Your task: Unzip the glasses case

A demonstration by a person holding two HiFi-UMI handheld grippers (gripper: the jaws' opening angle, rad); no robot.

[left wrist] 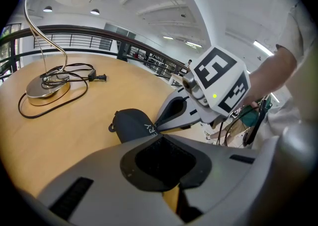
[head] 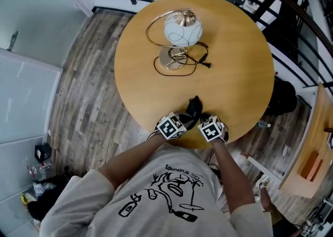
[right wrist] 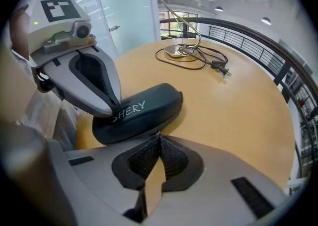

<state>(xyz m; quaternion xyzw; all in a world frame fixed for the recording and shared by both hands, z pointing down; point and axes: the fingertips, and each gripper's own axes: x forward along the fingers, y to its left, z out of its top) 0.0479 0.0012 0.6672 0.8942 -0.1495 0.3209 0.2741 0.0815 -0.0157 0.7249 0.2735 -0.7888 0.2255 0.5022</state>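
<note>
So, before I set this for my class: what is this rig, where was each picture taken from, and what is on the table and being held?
There is no robot: a person holds a two-jaw gripper in each hand. The head view looks down from a camera on their head; the other two cameras each ride on a gripper, looking along its jaws. On the round table are a globe lamp with its cord and a black glasses case. The left gripper is clamped on one end of the case. The right gripper is pinched shut at the case's edge, apparently on the small zip pull.
</note>
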